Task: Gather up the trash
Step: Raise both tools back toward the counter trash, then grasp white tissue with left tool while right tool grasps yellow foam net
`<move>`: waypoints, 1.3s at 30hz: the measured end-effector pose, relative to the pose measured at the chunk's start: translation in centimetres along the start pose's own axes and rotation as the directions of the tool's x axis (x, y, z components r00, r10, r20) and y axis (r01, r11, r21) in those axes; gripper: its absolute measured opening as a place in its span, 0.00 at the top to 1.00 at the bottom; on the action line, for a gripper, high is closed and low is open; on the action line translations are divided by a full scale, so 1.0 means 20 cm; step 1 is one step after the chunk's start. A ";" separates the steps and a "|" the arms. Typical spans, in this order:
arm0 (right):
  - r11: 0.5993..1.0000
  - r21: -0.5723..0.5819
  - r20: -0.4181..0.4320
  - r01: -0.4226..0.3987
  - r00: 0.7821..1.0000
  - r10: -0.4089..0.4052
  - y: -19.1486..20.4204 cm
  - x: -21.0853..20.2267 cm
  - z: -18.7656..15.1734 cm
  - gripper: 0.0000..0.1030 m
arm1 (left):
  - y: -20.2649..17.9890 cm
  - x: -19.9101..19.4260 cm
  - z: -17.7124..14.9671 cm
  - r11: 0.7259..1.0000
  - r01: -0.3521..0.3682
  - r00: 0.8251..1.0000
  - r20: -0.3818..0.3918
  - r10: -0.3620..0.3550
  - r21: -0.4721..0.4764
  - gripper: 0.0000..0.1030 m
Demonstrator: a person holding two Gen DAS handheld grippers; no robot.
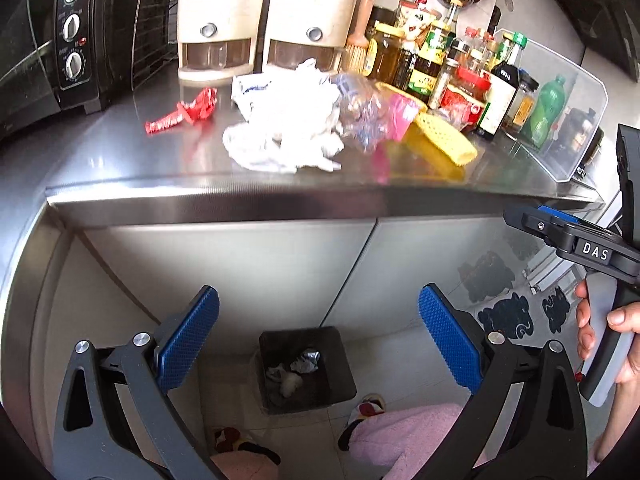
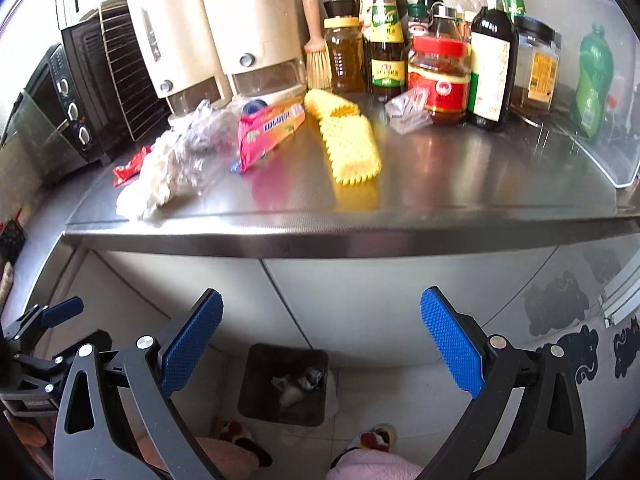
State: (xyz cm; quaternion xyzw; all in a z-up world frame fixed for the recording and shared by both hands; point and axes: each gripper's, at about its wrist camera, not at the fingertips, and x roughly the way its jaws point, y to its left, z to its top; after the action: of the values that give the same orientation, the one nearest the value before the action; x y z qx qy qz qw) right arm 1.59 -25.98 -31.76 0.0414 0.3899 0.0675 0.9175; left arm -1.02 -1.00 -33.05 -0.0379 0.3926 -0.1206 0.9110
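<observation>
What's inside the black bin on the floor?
The black bin holds crumpled white paper and a silvery foil scrap near the bottom. Anything beneath them is covered; the dark liner hides the rest.

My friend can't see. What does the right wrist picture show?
The open right gripper hangs over a black bin on the floor. Above, a steel counter holds crumpled white paper, a pink wrapper and sauce bottles.
</observation>
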 end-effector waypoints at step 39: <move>0.999 0.025 -0.162 -0.030 0.986 0.034 -0.14 0.48 0.52 0.78 | 0.02 0.38 0.58 0.999 -0.016 0.996 -0.088 0.019 0.043 0.99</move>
State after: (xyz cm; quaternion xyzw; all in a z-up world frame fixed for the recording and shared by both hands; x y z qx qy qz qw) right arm 16.02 -27.43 -31.72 0.0524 0.4634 0.0809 0.8809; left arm 12.54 -2.75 -30.58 -0.0099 0.4301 -0.1224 0.8944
